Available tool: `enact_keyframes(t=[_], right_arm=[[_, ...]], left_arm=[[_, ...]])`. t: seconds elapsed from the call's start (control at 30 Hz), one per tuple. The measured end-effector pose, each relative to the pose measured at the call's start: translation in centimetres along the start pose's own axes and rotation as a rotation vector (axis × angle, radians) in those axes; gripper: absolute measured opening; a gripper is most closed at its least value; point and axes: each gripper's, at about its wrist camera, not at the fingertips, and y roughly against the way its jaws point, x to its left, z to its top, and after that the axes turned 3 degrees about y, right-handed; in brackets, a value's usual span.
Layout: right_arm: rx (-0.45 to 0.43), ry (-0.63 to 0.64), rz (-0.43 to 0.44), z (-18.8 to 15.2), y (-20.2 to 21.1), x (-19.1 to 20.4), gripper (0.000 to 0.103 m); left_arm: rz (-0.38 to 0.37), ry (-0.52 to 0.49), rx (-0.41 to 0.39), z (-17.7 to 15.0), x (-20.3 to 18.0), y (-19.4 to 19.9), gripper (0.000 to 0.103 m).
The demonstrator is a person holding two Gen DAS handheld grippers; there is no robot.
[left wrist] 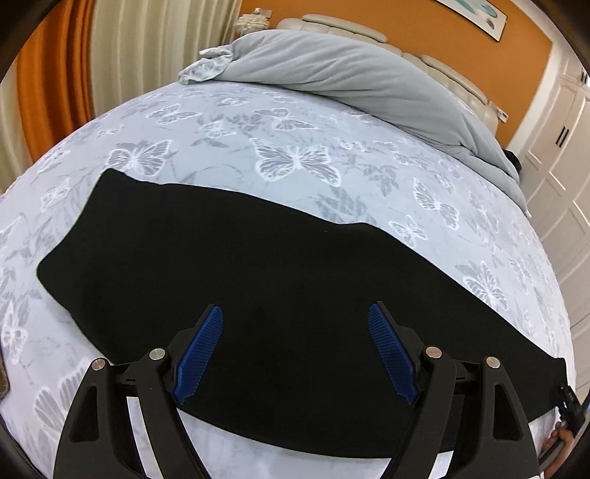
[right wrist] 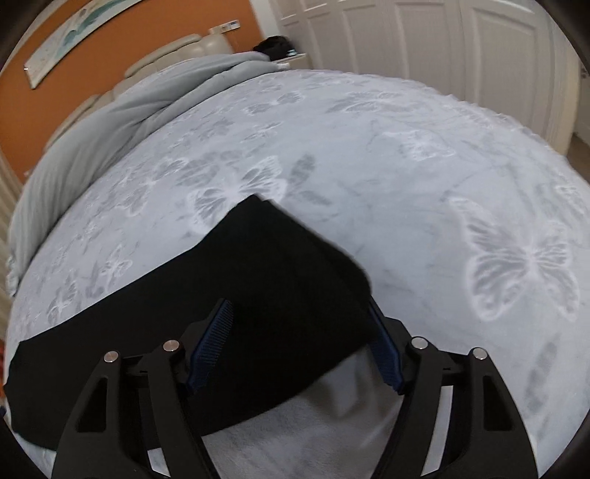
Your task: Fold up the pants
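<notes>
Pants [left wrist: 228,280] of plain black fabric lie flat across a bed [left wrist: 332,121] covered by a pale sheet printed with white and grey butterflies — a long dark band running from the left side of the mattress toward the near right edge in the left wrist view. Above the middle of that band hangs the left claw [left wrist: 295,324], its two blue ribbed pads spread wide with nothing between them but the cloth below; whether the pads touch the fabric cannot be told. In the right wrist view the same garment [right wrist: 258,294] ends in a squared-off corner pointing up the bed, and the right claw [right wrist: 298,320] sits over that end, also spread wide, its left pad over black cloth and its right pad [right wrist: 383,353] just at the fabric's edge, partly hidden behind it. Nothing is pinched by either claw. A rumpled grey duvet [left wrist: 332,73] is heaped along the head of the bed against a cream padded headboard [left wrist: 343,27], with an orange wall [left wrist: 405,25] and a framed picture behind. Orange and cream curtains [left wrist: 92,66] hang on the left, and white panelled wardrobe doors [right wrist: 424,40] stand beyond the bed's far side. At the right edge of the left wrist view, part of the other device and a hand [left wrist: 560,442] are just visible.
</notes>
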Motion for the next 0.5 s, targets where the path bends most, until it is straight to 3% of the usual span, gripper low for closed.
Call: enact_keyframes(t=[0.07, 0.1, 0.13, 0.23, 0.27, 0.3, 0.5], right_arm=[[-0.003, -0.009, -0.064, 0.1, 0.8, -0.5, 0.062], [-0.003, -0.021, -0.069, 0.1, 1.3, -0.8, 0.05], [0.001, -0.027, -0.073, 0.1, 1.7, -1.0, 0.045], [0.003, -0.002, -0.034, 0.2, 2.5, -0.4, 0.038], [0.003, 0.016, -0.044, 0.2, 2.3, -0.1, 0.024], [0.018, 0.038, -0.046, 0.2, 1.8, 0.3, 0.019], [0.035, 0.027, -0.05, 0.3, 0.8, 0.5, 0.022]], left_arm=[[0.013, 0.0, -0.008, 0.1, 0.3, 0.3, 0.079], [0.011, 0.004, -0.013, 0.2, 0.6, 0.5, 0.079], [0.01, 0.011, -0.016, 0.3, 0.8, 0.6, 0.079], [0.0, 0.038, -0.011, 0.5, 1.3, 0.8, 0.079], [-0.004, 0.046, -0.006, 0.6, 1.3, 0.7, 0.079], [-0.011, 0.05, -0.001, 0.5, 1.2, 0.6, 0.079], [0.026, -0.014, -0.007, -0.3, 0.0, 0.3, 0.079]])
